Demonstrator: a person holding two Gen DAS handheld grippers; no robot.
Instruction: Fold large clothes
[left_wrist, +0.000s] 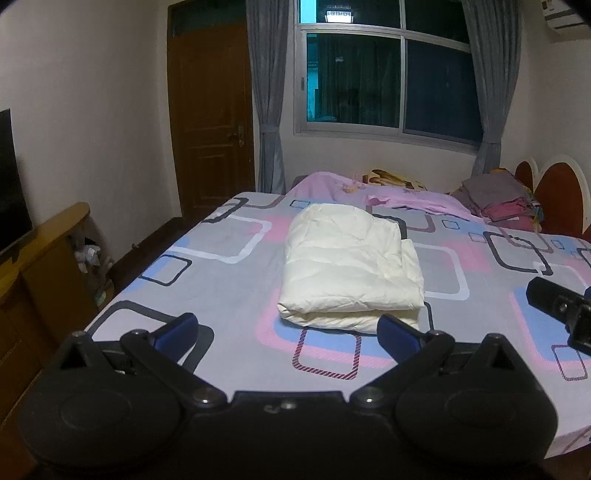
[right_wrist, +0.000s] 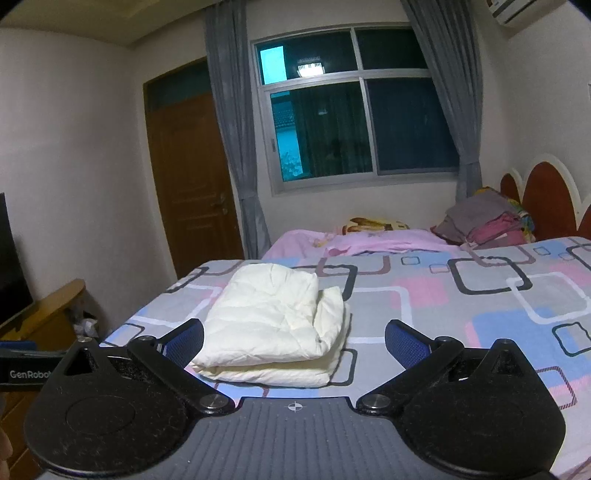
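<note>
A cream white padded garment (left_wrist: 351, 266) lies folded into a thick rectangle on the bed (left_wrist: 221, 280). It also shows in the right wrist view (right_wrist: 273, 325). My left gripper (left_wrist: 288, 328) is open and empty, held just short of the garment's near edge. My right gripper (right_wrist: 295, 341) is open and empty, with the garment's near edge between its left finger and the middle. Part of the right gripper (left_wrist: 561, 314) shows at the right edge of the left wrist view.
The bed sheet (right_wrist: 461, 306) has pink, blue and grey squares. A pink blanket (left_wrist: 369, 188) and a pile of folded clothes (left_wrist: 502, 199) lie at the far side by the headboard (right_wrist: 546, 199). A wooden cabinet (left_wrist: 44, 266) with a TV stands at the left.
</note>
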